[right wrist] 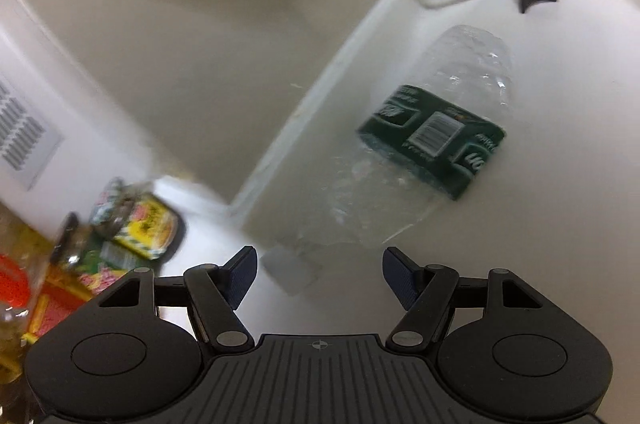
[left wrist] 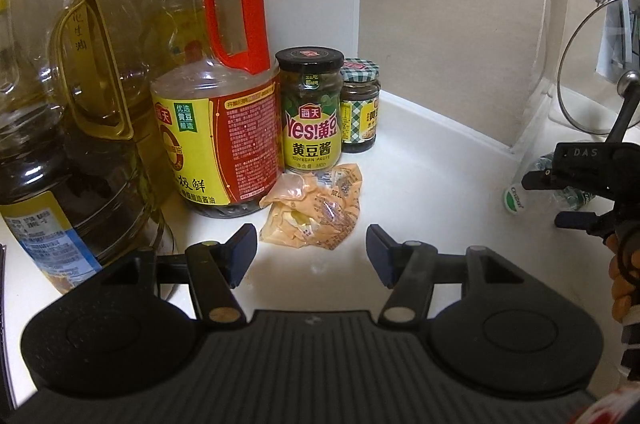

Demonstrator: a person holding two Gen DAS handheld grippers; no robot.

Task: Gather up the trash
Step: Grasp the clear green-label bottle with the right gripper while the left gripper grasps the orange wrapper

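Observation:
A crumpled orange and yellow wrapper point(left wrist: 314, 210) lies on the white counter point(left wrist: 432, 184) in front of the sauce jars. My left gripper point(left wrist: 312, 254) is open, its tips just short of the wrapper on either side. An empty clear plastic bottle with a green label point(right wrist: 416, 148) lies on its side on the counter, cap end toward me. My right gripper point(right wrist: 318, 276) is open just in front of the bottle's cap end. In the left wrist view the right gripper point(left wrist: 560, 200) hovers open over the bottle point(left wrist: 520, 196) at the right edge.
Large oil bottles point(left wrist: 72, 96) and a soy sauce jug with a red handle point(left wrist: 224, 112) stand at the left. Two sauce jars point(left wrist: 312, 112) stand in the corner behind the wrapper. A glass pot lid point(left wrist: 600, 64) leans against the wall at the right.

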